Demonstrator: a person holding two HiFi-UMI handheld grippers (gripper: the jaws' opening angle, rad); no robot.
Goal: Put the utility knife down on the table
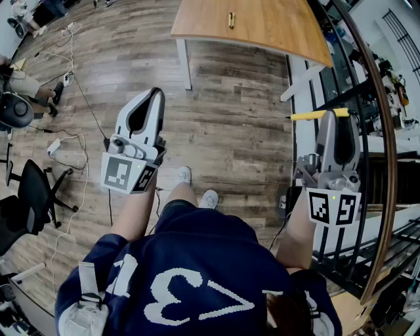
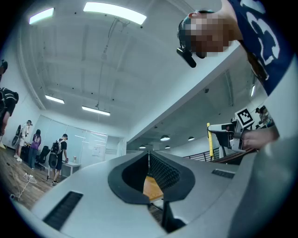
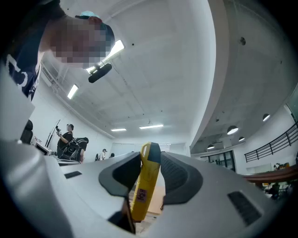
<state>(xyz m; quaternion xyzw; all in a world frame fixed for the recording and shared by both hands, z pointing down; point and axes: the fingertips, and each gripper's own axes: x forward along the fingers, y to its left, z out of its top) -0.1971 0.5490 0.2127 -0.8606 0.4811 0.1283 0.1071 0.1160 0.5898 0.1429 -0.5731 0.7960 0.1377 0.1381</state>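
Observation:
The yellow utility knife (image 1: 314,115) sticks out crosswise to the left of my right gripper (image 1: 338,113), whose jaws are shut on it. In the right gripper view the knife (image 3: 145,186) stands upright between the dark pads, with its black-tipped end on top, and the gripper (image 3: 150,155) points up towards the ceiling. My left gripper (image 1: 155,93) is held at waist height over the wooden floor, shut with nothing in it. The left gripper (image 2: 149,155) tips meet in its own view. The wooden table (image 1: 262,23) stands ahead, some way beyond both grippers.
A small brass-coloured object (image 1: 231,20) lies on the table. Black office chairs (image 1: 29,190) and cables (image 1: 75,85) are on the floor at the left. A curved railing (image 1: 384,131) and white shelving run along the right. Several people (image 2: 58,153) stand far off.

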